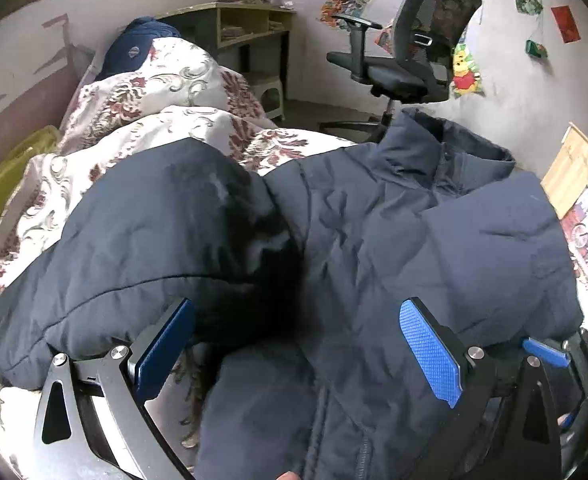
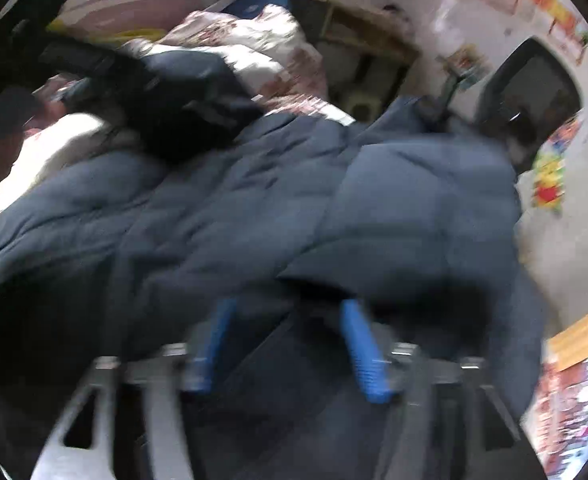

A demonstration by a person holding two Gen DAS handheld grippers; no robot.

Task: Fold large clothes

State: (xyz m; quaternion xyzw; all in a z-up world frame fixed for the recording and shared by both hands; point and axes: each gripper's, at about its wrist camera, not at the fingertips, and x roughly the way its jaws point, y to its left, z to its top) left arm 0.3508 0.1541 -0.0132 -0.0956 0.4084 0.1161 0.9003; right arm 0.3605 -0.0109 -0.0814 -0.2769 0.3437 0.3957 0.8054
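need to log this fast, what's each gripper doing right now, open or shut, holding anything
Left gripper: open, jaws wide over the navy jacket, gripping nothing.
Right gripper: open over the same jacket, nothing pinched; the picture is blurred.

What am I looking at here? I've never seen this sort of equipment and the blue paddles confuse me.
No robot here: a person holds a two-finger gripper in each hand, with a wide-angle camera on each looking along its fingers. The blue paddles are the finger pads.

The sharp picture comes from the left gripper, the blurred one from the right gripper. The right gripper also peeks in at the sharp picture's lower right edge.

A dark blue padded jacket lies spread on a flowered blanket on a bed, collar toward an office chair.

Both grippers are open above the jacket; neither grips anything.
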